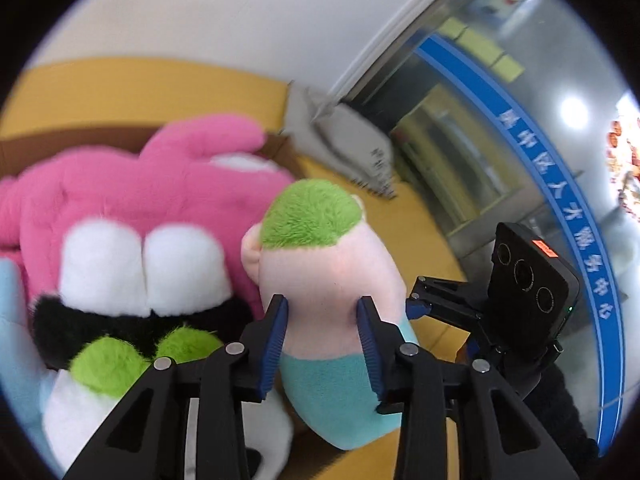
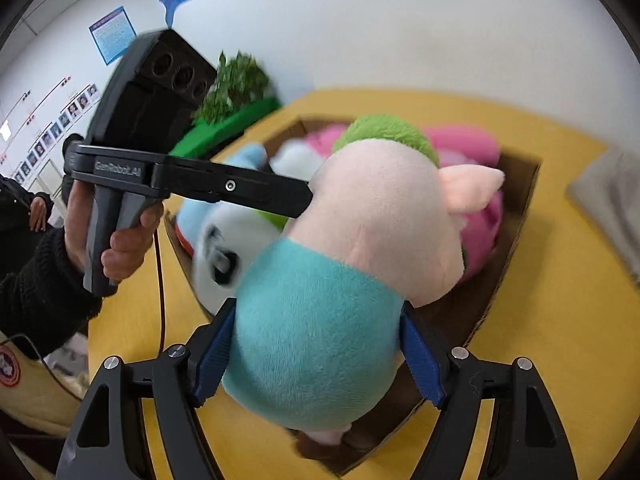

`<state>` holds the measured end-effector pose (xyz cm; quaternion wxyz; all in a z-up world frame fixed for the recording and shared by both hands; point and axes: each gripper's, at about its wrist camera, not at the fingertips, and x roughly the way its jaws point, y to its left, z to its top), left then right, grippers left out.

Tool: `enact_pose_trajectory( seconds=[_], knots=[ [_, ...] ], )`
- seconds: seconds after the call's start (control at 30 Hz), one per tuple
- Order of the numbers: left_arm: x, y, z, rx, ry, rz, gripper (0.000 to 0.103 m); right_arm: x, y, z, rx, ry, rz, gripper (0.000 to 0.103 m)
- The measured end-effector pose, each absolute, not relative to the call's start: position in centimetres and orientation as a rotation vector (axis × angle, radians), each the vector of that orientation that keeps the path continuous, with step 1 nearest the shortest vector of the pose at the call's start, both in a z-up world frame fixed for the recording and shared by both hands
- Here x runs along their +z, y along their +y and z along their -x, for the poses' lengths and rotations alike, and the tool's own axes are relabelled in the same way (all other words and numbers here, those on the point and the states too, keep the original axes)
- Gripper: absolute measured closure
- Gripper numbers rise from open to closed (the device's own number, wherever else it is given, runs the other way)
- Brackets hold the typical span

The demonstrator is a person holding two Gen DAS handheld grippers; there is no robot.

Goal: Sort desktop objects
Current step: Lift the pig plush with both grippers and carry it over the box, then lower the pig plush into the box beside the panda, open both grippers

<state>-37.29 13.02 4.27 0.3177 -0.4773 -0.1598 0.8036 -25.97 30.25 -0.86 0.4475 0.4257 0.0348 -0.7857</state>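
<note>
A plush pig doll (image 1: 324,276) with a green cap, pale pink head and teal body hangs over an open cardboard box (image 2: 516,216). My left gripper (image 1: 323,312) is shut on the doll's pink neck. My right gripper (image 2: 316,344) is shut on the doll's teal body (image 2: 316,344). In the right wrist view the left gripper's fingers (image 2: 280,196) reach the doll's head from the left. The right gripper (image 1: 416,304) shows in the left wrist view at the doll's right side. The box holds a big pink plush (image 1: 132,196) with white eyes, and blue and white plush toys (image 2: 228,216).
The box stands on a yellow table (image 2: 560,344). A grey folded cloth (image 2: 612,200) lies at the table's right edge, also shown in the left wrist view (image 1: 340,136). A green plant (image 2: 236,84) stands behind the table. A person (image 2: 24,208) stands at far left.
</note>
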Motion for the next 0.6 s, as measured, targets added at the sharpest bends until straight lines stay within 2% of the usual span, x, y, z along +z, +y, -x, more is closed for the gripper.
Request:
enact_pose_trajectory(
  seconds=[0.17,0.27,0.37,0.43,0.6],
  knots=[
    [3.5,14.0,36.5,2.104,-0.356,1.248,0.068,-4.8,28.7,26.1,-1.876,0.143,-1.174,0.021],
    [5.3,14.2,36.0,2.165,-0.315,1.168,0.068,-4.8,29.1,25.9,-1.882,0.113,-1.205,0.021],
    [6.5,14.6,36.2,2.227,-0.253,1.123,0.068,-4.8,28.8,24.5,-1.944,0.202,-1.217,0.014],
    [5.9,16.1,37.1,2.237,-0.165,1.164,0.068,-4.6,28.9,23.2,-1.971,0.236,-1.202,0.008],
    [2.7,18.7,39.0,2.202,-0.045,1.28,0.064,-2.7,29.8,19.1,-2.046,0.213,-1.096,0.008]
  ],
)
